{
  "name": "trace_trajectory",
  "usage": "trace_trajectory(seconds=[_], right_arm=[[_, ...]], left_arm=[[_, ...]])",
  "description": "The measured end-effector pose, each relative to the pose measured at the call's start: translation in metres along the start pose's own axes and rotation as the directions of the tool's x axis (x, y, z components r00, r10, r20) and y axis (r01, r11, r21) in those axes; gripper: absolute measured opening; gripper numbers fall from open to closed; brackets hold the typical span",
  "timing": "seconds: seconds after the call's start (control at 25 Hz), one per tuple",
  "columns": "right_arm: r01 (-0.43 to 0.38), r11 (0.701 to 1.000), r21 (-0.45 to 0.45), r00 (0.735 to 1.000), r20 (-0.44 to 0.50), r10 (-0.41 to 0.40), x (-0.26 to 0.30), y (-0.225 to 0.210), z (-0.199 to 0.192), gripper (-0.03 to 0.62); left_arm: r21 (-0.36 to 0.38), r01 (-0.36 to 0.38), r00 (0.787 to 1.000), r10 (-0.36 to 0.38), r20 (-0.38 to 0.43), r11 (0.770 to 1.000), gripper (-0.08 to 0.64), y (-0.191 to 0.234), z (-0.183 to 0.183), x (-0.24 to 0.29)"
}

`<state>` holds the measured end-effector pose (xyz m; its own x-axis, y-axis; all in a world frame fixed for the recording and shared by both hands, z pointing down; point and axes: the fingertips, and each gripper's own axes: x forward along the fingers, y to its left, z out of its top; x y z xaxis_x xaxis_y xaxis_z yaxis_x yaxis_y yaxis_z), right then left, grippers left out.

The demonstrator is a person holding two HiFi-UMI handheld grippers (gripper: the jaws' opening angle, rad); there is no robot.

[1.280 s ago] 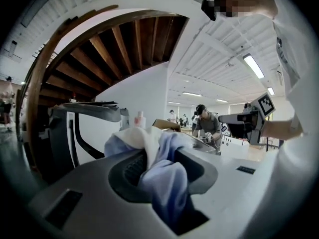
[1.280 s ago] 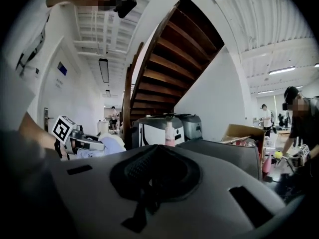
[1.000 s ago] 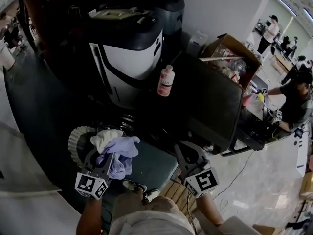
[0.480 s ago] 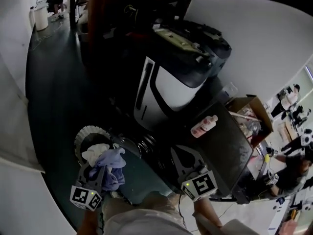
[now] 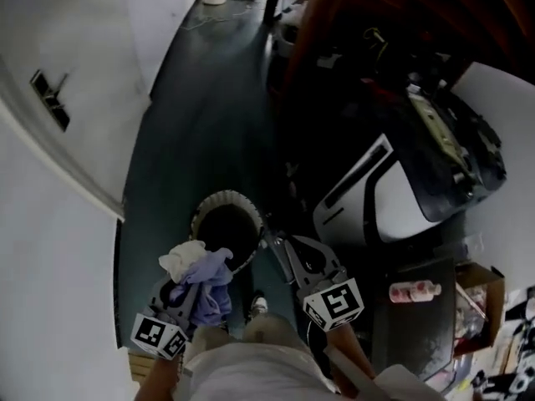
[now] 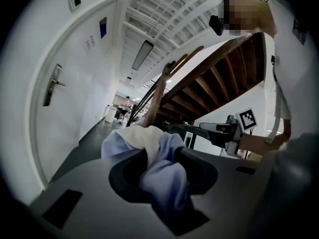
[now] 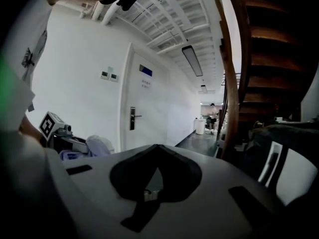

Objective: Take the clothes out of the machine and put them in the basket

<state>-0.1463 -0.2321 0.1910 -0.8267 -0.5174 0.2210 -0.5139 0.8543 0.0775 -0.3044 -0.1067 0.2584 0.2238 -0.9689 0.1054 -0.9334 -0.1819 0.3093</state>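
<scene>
Status: the left gripper is clamped on a bundle of lavender-blue and cream cloth. The bundle is held at the near rim of the round, ribbed, pale-walled basket, not yet inside it. The right gripper has its jaws together, with nothing between them. The white-and-black washing machine stands apart, to the right.

Assessment: extraction of this load appears complete and the deposit is outstanding. The basket interior is too dark to check, and the drum is not shown.

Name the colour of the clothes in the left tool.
The clothes are lavender-blue and cream; clearest in left gripper view.
</scene>
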Motion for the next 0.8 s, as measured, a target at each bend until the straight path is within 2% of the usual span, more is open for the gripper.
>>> trace_trajectory(seconds=[0.16,0.32,0.52,0.8], right_arm=[[-0.117,0.993,0.009,0.993,0.008,0.117,0.026,0.002,-0.002,0.012],[-0.197,0.98,0.018,0.98,-0.024,0.197,0.039,0.002,-0.019,0.012],[-0.218,0.975,0.038,0.972,-0.085,0.22,0.054,-0.001,-0.046,0.012],[-0.241,0.97,0.037,0.96,-0.14,0.244,0.084,0.011,-0.086,0.012]], left_arm=[[-0.037,-0.155,0.988,0.155,0.007,0.987,0.132,0.012,-0.003,-0.018],[-0.051,-0.242,0.97,0.243,0.017,0.969,0.132,0.021,-0.006,-0.014],[-0.06,-0.247,0.969,0.248,0.015,0.967,0.132,0.035,-0.016,0.009],[-0.086,-0.203,0.979,0.2,-0.037,0.975,0.132,0.056,-0.065,0.054]])
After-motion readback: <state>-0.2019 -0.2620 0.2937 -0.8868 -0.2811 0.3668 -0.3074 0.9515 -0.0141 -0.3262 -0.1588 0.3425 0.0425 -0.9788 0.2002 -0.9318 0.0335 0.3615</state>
